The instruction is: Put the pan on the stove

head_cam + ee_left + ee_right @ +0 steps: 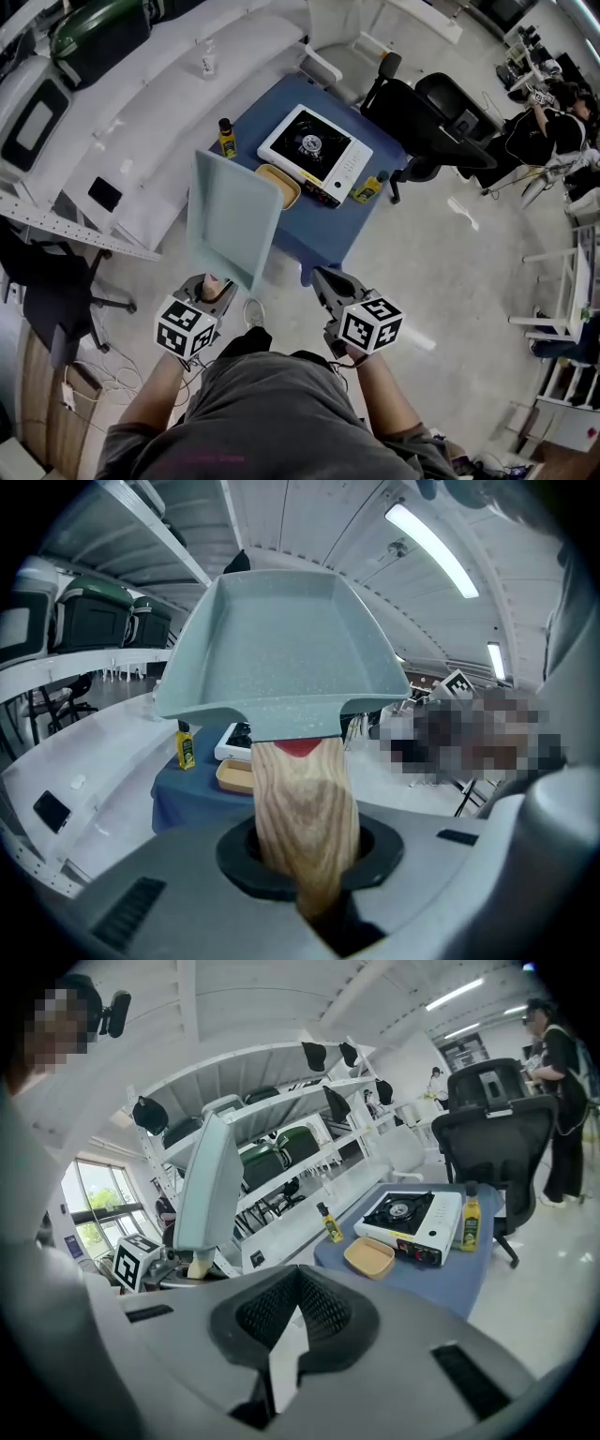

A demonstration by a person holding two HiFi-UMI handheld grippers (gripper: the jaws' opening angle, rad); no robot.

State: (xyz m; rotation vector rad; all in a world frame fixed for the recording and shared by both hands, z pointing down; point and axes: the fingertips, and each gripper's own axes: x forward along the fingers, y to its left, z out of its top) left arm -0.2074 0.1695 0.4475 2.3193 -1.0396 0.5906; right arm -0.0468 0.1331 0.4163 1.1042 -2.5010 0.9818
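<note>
Carrying step: the left hand-held gripper (212, 287) clamps the light wooden handle (305, 827) of the pale-green square pan (230, 214), held on edge in the air, short of the blue-clothed counter (319, 239). The right hand-held gripper (322, 279) has its jaws together, empty. Next, likely, the pan must go forward, level out and land on the white portable gas stove (314, 148).

The person wears a grey, short-sleeved T-shirt (272, 412). The left gripper (210, 287) and right gripper (317, 278) have grey shells with black linings round the jaws. Each carries a white cube (186, 328) with black square markers.
</note>
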